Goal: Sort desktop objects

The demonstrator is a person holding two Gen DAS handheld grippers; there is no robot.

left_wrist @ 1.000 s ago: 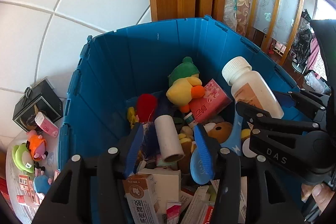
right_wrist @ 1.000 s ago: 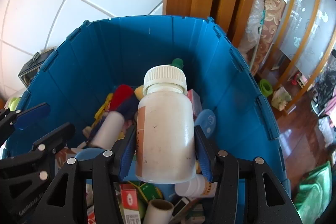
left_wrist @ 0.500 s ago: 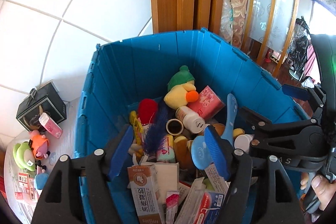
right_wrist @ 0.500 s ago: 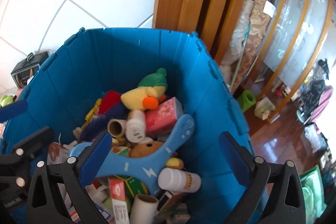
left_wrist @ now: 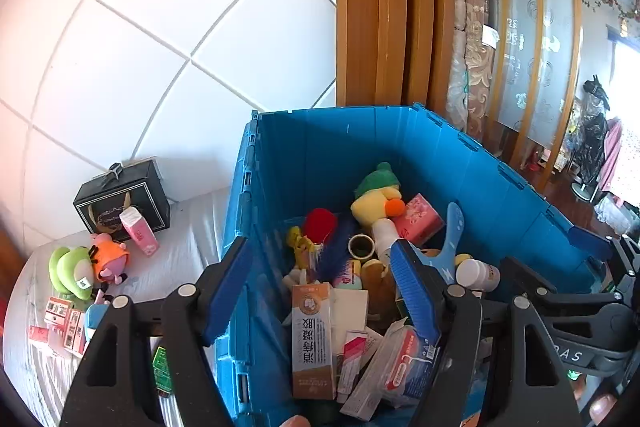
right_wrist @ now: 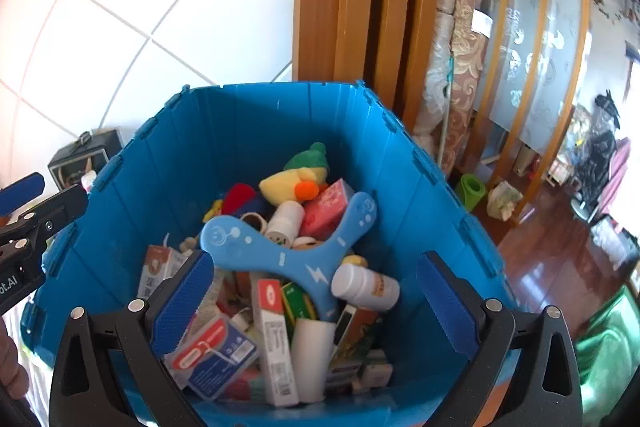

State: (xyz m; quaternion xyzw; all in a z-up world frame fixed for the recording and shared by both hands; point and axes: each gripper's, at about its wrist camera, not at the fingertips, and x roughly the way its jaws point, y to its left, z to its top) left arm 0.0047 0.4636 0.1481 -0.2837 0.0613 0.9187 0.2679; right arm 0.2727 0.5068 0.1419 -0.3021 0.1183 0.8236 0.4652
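A blue bin [left_wrist: 304,155] [right_wrist: 256,131] holds a pile of sorted things. On the pile lie a duck plush [right_wrist: 296,179], a blue boomerang [right_wrist: 288,251] and a cardboard tube [left_wrist: 360,245]. A white bottle [right_wrist: 364,287] lies on its side among them. My left gripper [left_wrist: 320,291] hangs open above the bin's left wall, one finger outside it, nothing between the pads. My right gripper [right_wrist: 314,303] stands wide open above the bin's near side, also holding nothing. Each gripper shows at the edge of the other's view.
On the white table left of the bin stand a black gift box [left_wrist: 124,199], a pink pack [left_wrist: 140,231], a green plush [left_wrist: 72,271], an orange plush [left_wrist: 110,259] and several small boxes [left_wrist: 60,319]. Behind are a tiled wall and wooden slats [right_wrist: 352,7].
Both grippers opened and let go: the tube fell from the left, the white bottle from the right, both into the bin. Both then drew back and up, the left toward the table.
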